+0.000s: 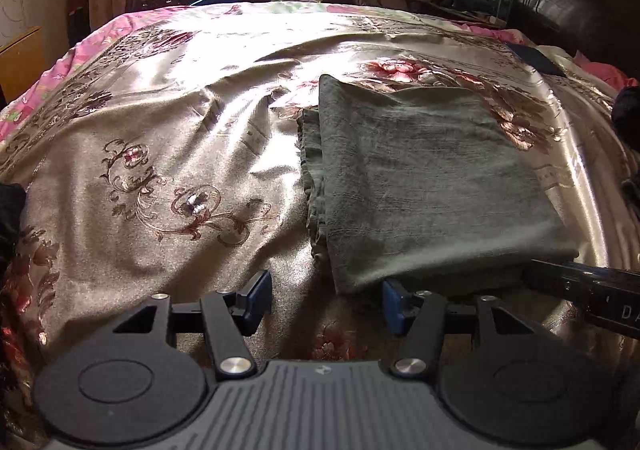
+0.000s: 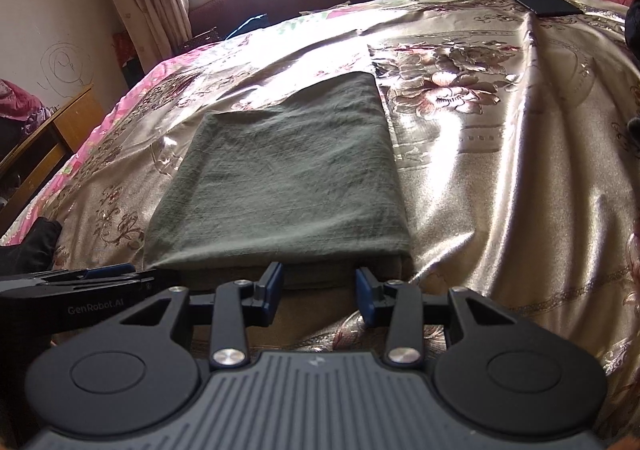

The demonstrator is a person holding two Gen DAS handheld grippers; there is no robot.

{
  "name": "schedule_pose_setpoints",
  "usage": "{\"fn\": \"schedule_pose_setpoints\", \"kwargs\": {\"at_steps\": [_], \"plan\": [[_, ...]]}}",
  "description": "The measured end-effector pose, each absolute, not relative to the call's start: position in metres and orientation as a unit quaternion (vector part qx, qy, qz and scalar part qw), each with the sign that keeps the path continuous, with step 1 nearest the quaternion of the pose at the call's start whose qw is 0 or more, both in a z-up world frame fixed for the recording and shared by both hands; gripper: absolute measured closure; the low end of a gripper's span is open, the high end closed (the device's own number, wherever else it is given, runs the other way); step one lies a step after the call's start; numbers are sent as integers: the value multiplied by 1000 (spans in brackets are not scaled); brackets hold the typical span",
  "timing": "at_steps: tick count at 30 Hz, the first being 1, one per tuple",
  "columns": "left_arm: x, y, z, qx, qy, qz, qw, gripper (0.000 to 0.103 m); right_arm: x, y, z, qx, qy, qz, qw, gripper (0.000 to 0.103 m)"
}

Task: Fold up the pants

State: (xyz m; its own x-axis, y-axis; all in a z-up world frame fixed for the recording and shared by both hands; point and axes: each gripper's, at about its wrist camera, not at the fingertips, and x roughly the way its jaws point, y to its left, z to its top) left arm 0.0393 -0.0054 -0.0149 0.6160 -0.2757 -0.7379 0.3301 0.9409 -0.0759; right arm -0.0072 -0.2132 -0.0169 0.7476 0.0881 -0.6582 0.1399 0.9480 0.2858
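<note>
Here, pants: the grey-green crinkled cloth pants (image 2: 286,174) are seen folded into a flat rectangle, laid on the bed.
Bed cover: a shiny beige satin bedspread with red floral embroidery (image 1: 168,154) is spread beneath.
Left claw (image 1: 326,300): held wide open, nothing gripped; its right blue pad is perhaps touching the fold's near corner.
Right claw (image 2: 319,294): parted, nothing held, set just before the near folded edge.
Far corner: a dark flat rectangular object (image 2: 548,4) is seen.
</note>
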Motion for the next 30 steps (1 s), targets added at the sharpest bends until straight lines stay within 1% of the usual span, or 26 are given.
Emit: {"fn": "schedule_pose_setpoints", "kwargs": {"at_steps": [6,9,13,19,21,26,30], "plan": [[22,-6,-5,45,375,-180,908,33,-18,-206,-12,154,352,-17,923,64],[15,-12,-2,66,369,-186,908,32,-20,-206,-12,157,353,-20,922,64],[7,-19,-2,80,368,-189,907,28,-22,-205,-12,151,355,-24,922,63],[-1,-27,-1,104,359,-180,910,26,-26,-203,-11,155,358,-24,921,63],[0,-25,0,96,356,-181,912,23,-27,-202,-11,154,359,-24,920,63],[4,-19,1,81,362,-168,913,12,-29,-198,-11,151,360,-26,920,63],[4,-21,0,88,364,-166,912,9,-30,-195,-12,145,361,-29,921,63]]}}
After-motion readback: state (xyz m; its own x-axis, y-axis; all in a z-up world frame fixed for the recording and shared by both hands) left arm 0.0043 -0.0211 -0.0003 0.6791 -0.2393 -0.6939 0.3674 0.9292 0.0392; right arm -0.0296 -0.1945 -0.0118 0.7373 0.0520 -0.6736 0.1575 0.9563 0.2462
